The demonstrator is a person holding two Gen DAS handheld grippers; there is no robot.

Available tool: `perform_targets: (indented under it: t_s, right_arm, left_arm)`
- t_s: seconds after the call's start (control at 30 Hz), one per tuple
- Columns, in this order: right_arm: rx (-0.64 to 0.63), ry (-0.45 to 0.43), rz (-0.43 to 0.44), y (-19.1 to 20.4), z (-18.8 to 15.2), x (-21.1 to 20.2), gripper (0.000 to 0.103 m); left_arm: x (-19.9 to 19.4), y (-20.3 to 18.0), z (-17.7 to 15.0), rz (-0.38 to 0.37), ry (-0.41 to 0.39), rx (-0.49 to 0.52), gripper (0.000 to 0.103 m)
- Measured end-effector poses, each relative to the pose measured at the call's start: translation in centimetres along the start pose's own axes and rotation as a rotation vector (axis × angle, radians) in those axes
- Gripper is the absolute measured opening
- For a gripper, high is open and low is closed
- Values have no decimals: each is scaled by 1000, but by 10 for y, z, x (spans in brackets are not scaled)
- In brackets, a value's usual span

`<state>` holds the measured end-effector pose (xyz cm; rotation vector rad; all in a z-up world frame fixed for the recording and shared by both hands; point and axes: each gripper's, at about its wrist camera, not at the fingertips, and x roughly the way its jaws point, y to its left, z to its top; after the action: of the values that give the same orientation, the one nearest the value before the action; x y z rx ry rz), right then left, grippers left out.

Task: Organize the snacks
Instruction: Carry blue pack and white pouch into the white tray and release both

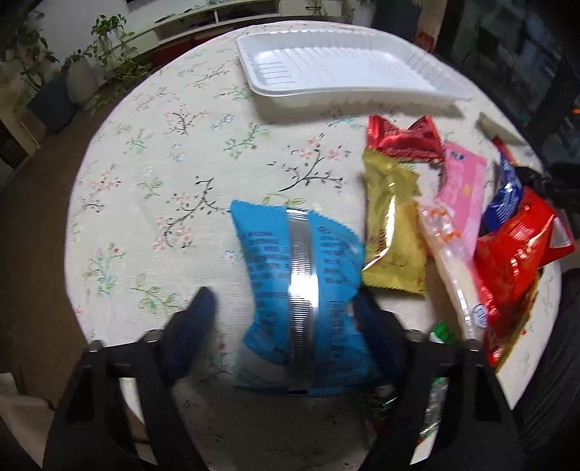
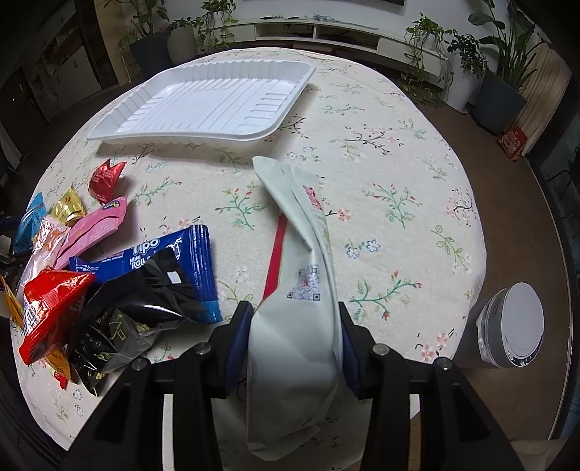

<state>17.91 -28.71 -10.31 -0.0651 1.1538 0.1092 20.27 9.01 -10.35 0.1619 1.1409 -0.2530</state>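
Observation:
A white ribbed plastic tray [image 1: 337, 69] lies empty at the far side of the round table; it also shows in the right wrist view [image 2: 210, 105]. My left gripper [image 1: 286, 319] stands open around a light blue snack packet [image 1: 301, 290]; the left finger is clear of it, the right finger touches its edge. My right gripper [image 2: 295, 326] is shut on a long pale green-white packet [image 2: 304, 275] and holds it up over the table. A pile of snacks lies beside: gold packet [image 1: 393, 224], red packet [image 1: 406, 139], pink packet [image 1: 464, 192], blue Tipo packet [image 2: 152, 261], black packet [image 2: 119, 326].
The table [image 1: 163, 174] has a floral cloth and a curved edge close on all sides. Potted plants [image 2: 482, 61] and a low white shelf [image 2: 326, 30] stand beyond it. A grey round bin [image 2: 514, 326] stands on the floor at the right.

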Motion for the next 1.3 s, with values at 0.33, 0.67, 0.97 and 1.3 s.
perform_targets:
  t_s: [0.33,0.67,0.97,1.3]
  right_arm:
    - [10,-11,7,-2,0,-1,36]
    - [41,-33,20,-6,-1,-8,34]
    - [74,-69,22,-10,-5,-24,33]
    - [170,-204,46,-22,12,-72,33]
  left_arm:
    - [-6,14,-4,-17,-19,-31,43]
    - [-23,25,-17,-31,-56,-76,41]
    - [-48,27,-20,-67,-106,-88,41]
    - [-95,23,28,-128,-230,-95,41]
